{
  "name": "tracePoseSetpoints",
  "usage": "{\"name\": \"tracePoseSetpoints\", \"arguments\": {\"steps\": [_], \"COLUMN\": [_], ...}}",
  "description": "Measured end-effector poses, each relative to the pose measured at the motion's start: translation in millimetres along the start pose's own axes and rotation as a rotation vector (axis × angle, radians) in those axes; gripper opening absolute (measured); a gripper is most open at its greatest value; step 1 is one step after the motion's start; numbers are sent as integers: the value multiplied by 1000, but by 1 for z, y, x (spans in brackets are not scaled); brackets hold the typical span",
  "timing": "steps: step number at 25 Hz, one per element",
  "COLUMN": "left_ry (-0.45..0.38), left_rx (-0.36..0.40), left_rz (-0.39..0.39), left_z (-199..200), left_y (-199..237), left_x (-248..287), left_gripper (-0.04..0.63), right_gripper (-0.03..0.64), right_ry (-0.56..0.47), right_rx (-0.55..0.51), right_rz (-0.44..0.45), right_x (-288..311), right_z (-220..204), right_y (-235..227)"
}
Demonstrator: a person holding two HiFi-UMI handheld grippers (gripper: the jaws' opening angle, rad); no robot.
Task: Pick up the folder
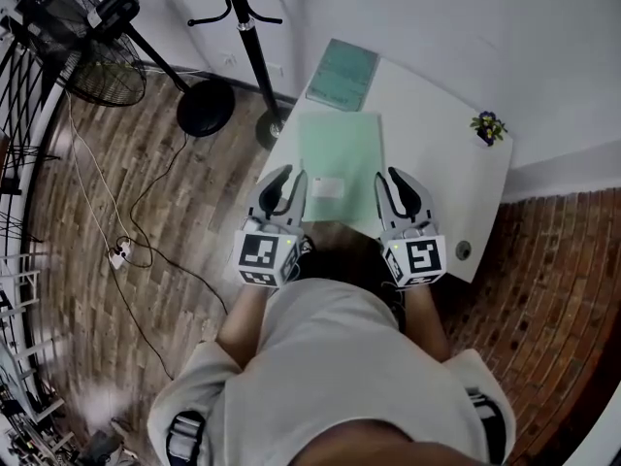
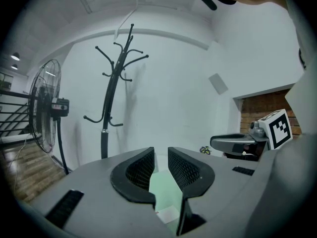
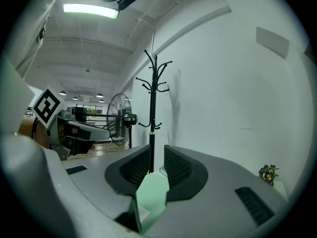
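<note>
At frame left, left gripper (image 1: pixel 291 178) sits over the left long edge of the pale green folder (image 1: pixel 340 144); jaws a narrow slit apart, nothing clamped. The folder lies flat mid-frame on the white bench (image 1: pixel 441 168), long axis running up-frame away from the person, near end between both tools. The right gripper (image 1: pixel 389 177) mirrors this at the right edge, jaws slightly parted, empty. Both equally near, and the folder sits ahead of and below the jaws. Looks like a two-sided pickup.
</note>
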State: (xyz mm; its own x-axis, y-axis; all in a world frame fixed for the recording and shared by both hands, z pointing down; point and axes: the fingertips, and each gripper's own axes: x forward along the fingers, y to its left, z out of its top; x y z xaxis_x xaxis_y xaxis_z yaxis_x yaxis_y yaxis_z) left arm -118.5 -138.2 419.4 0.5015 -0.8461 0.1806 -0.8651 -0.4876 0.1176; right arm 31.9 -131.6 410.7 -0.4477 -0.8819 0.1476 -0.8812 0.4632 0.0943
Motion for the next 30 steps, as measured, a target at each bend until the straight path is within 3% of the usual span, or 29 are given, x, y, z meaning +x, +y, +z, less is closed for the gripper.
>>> {"name": "tracePoseSetpoints", "arguments": {"steps": [12,22,30], "left_ry": [29,96,237], "left_rx": [-20,-79,-139], "left_rz": [-110,-84,-44], "left_z": [-7,-36,-88], "left_y": [31,43,47], "left_x": [30,63,103], "left_gripper": [77,78,81], "right_gripper": [95,98,107], "right_ry": [48,104,222], "right_rx": [9,51,113], "right_rz": [-40,-11,66], "right_x": [37,63,87], "right_z": [-11,-40,-95], "right_y": [9,-20,-48]}}
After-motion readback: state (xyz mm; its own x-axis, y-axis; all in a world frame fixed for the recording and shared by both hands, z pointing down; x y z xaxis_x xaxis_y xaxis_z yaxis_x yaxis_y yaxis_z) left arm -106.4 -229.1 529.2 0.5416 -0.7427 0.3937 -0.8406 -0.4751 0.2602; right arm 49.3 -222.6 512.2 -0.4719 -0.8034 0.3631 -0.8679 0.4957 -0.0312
